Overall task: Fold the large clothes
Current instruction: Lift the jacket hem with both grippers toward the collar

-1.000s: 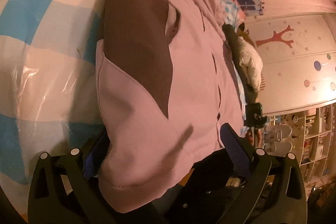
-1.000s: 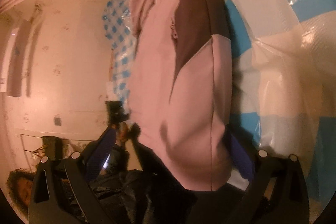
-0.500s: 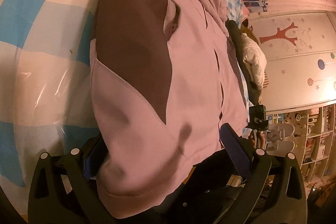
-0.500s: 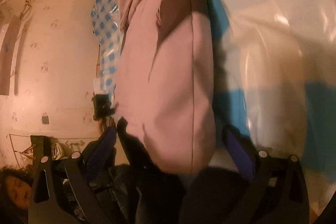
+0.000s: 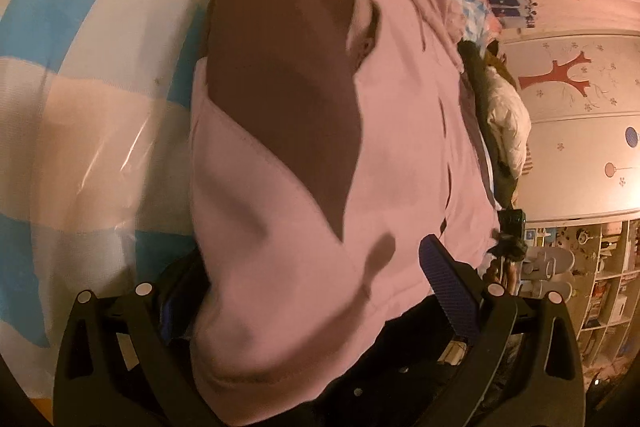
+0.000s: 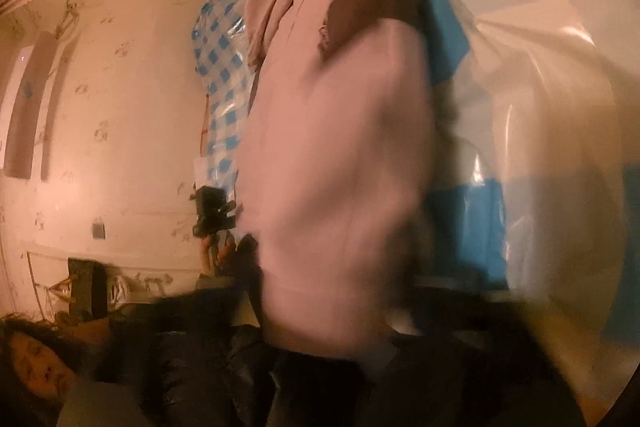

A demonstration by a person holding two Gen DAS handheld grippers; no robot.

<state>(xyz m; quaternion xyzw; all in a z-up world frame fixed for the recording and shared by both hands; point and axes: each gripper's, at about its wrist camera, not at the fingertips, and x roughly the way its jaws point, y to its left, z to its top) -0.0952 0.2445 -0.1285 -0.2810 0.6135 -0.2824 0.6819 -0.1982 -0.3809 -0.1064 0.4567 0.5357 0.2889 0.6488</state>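
A pink garment (image 5: pixel 400 147) with a dark brown panel (image 5: pixel 288 67) lies on a blue-and-white checked cover (image 5: pixel 92 39) under clear plastic. My left gripper (image 5: pixel 308 255) is open and straddles the garment's near hem. Its right pad (image 5: pixel 448 287) stands clear of the cloth, and the left finger is half hidden behind the hem. In the right wrist view the same pink garment (image 6: pixel 340 167) fills the middle. My right gripper (image 6: pixel 328 307) is a dark blur with its jaws closing, and its fingers lie against both sides of the hem.
A wardrobe with a red tree motif (image 5: pixel 568 75) and open shelves (image 5: pixel 592 287) stand to the right of the bed. A small camera on a stand (image 6: pixel 212 211) is by the bed's edge. A person's head (image 6: pixel 32 359) shows low left, with a papered wall behind.
My right gripper's fingers, wide apart on both sides of the hem before, have swept inward onto it and the view has blurred. The left gripper has stayed open around the hem.
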